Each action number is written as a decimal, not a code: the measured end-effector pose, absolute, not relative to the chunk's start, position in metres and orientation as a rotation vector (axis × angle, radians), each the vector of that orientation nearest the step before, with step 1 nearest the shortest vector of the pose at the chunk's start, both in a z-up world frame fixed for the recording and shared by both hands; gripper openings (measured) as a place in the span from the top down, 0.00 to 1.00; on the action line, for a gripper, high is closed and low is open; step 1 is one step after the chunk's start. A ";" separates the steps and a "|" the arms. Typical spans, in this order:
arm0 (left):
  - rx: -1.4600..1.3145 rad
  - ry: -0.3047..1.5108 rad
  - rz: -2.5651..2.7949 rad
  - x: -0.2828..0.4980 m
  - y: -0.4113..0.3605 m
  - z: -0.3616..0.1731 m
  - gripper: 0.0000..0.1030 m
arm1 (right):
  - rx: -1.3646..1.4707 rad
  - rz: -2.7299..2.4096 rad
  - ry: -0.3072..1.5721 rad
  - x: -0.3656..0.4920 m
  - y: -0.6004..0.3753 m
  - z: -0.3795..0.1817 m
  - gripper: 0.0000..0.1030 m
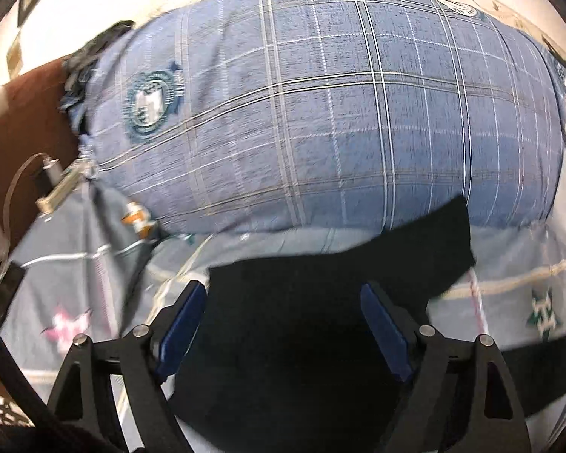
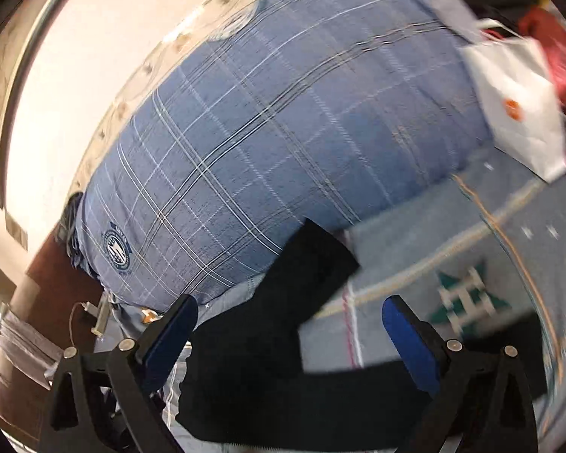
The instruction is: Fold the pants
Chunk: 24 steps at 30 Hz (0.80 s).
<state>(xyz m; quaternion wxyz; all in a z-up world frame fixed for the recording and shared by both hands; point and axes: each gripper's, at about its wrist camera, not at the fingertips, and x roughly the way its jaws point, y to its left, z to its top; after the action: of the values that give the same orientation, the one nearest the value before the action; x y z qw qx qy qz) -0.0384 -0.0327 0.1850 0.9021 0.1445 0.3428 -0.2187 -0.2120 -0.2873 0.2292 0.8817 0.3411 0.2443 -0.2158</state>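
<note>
Directly under the left gripper [image 1: 283, 324], spread wide and holding nothing: black pants [image 1: 302, 302] on the bed [image 1: 75, 264], one leg running far-right toward the blue pillow [image 1: 320, 113]. Likewise spread wide and empty, right gripper [image 2: 290, 336], with the pants [image 2: 268, 339] mostly toward its left finger.

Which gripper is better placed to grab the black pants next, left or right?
Probably left. The left gripper is open with the black fabric pants filling the gap between its blue pads. The right gripper is open too, but grey patterned bedsheet shows between its fingers.
</note>
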 end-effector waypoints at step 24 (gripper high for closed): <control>0.275 1.013 -0.620 0.038 -0.070 0.139 0.18 | 0.402 -0.605 1.242 0.021 -0.373 0.104 0.68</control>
<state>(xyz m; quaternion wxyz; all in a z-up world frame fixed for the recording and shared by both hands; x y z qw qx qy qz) 0.0380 -0.0705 0.1394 0.8199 0.1292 0.4757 -0.2911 0.0207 -0.3734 0.1040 0.7522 0.1839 0.5688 -0.2773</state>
